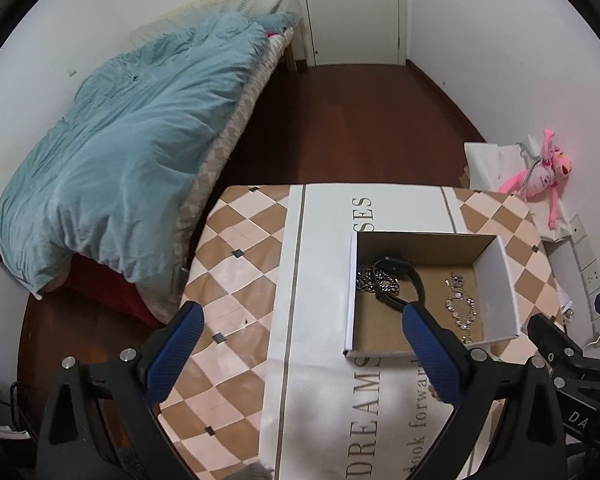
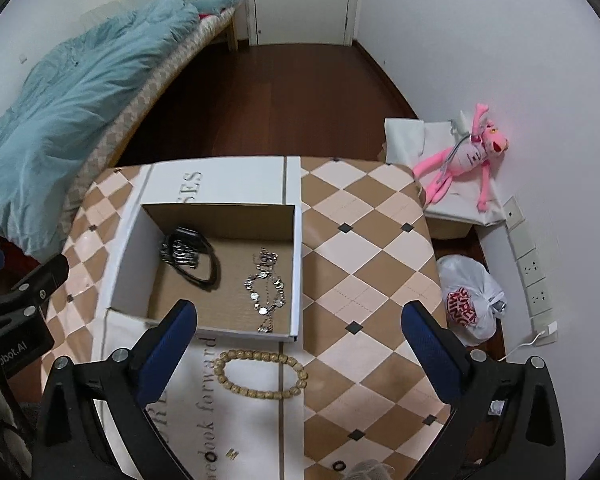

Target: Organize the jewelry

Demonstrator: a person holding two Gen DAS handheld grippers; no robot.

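An open cardboard box [image 2: 296, 264] with white walls stands on the table; it also shows in the left wrist view [image 1: 496, 284]. Inside lie a black band [image 2: 208, 272] with a silver chain [image 2: 178, 254] and a sparkly silver necklace [image 2: 266, 292]. A wooden bead bracelet [image 2: 260, 374] lies on the white runner in front of the box. My right gripper [image 2: 300, 326] is open and empty above the bracelet. My left gripper [image 1: 302, 330] is open and empty, left of the box.
The table [image 2: 372, 248] has a brown and pink checked cloth and a white runner [image 1: 320, 360] with lettering. A bed with a blue duvet [image 1: 120, 152] is to the left. A pink plush toy [image 2: 464, 160] and a white plastic bag [image 2: 470, 298] lie to the right.
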